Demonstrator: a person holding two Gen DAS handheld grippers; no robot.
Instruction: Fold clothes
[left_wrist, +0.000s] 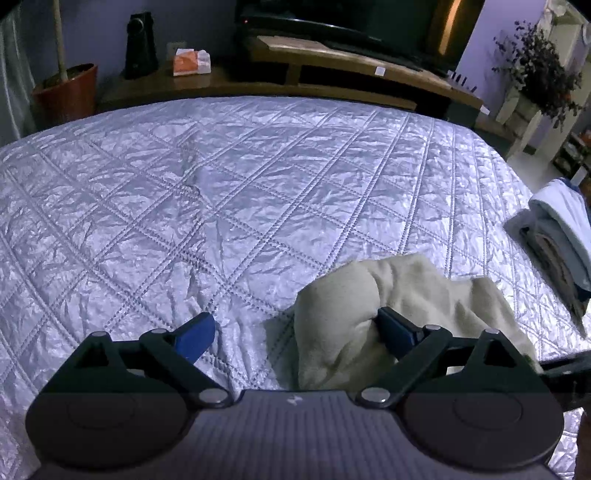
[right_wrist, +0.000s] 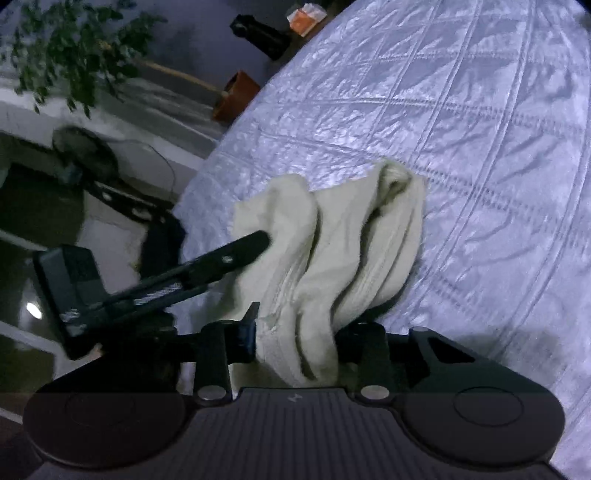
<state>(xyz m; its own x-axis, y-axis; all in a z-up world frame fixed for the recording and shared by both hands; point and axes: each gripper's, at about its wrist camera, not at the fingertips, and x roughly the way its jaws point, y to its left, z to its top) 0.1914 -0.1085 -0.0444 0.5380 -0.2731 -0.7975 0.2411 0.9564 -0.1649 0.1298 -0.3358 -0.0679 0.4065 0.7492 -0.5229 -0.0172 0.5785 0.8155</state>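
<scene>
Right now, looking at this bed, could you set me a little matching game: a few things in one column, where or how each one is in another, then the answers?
Things:
1. cream fleece garment
2. left gripper
3. stack of folded clothes
4. orange clay plant pot

Places or states:
A. on the floor beyond the bed's far corner
B. jaws spread wide, one blue finger against the cloth
C. bunched, pinched in the right gripper
D. resting at the edge of the silver quilted bedspread

Pairs: 1-C, 2-B, 3-D, 4-A
</scene>
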